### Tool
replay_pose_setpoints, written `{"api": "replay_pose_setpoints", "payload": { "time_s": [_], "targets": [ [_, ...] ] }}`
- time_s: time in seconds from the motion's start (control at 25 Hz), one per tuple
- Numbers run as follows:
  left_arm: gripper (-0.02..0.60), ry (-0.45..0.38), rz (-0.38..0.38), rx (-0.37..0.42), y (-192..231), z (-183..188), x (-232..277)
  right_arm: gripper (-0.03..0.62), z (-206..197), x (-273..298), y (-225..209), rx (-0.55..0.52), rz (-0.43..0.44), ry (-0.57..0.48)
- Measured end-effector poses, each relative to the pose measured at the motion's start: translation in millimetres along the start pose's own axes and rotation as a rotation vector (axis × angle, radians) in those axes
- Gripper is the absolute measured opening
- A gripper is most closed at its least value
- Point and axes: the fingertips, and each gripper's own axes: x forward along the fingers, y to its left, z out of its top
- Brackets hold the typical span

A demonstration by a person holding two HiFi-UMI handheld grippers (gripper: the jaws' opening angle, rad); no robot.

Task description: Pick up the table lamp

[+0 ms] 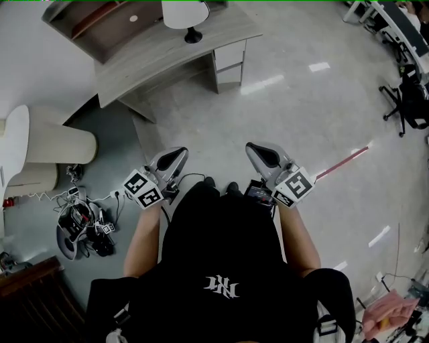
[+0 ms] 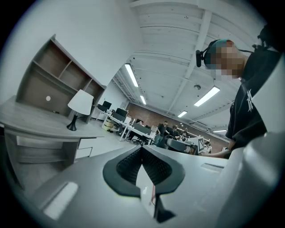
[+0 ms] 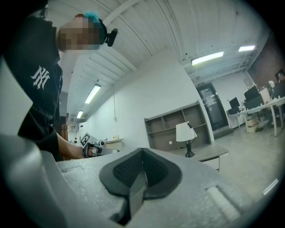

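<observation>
well apart: lamp (image 1: 186, 13), left gripper (image 1: 173, 159), right gripper (image 1: 263, 155)

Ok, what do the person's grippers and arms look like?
The left gripper and right gripper are pale grey shells with black ribbed pads; each carries a white cube with black square markers. The person wears a black short-sleeved T-shirt with a white logo.

Ahead of you, the grey wooden desk (image 1: 144, 67) carries the table lamp (image 1: 188, 17), upright near its right end, and an open shelf unit (image 1: 100, 23) along its back. On the floor (image 1: 301, 114) to your left lies a tangle of cables (image 1: 84, 224).
</observation>
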Motion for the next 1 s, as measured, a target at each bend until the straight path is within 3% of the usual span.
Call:
{"api": "replay_pose_setpoints", "payload": {
  "time_s": [0.32, 0.56, 1.0],
  "targets": [
    [-0.006, 0.017, 0.06, -0.048, 28, -10, -21, 0.0, -20, 23, -7, 0.052, 0.011, 0.021],
    [-0.006, 0.0, 0.026, -0.073, 57, -3, 0, 0.0, -22, 45, -29, 0.052, -0.007, 0.039],
    [-0.006, -0.056, -0.026, -0.078, 161, 60, 54, 0.0, 6, 128, -109, -0.003, -0.028, 0.104]
  ]
}}
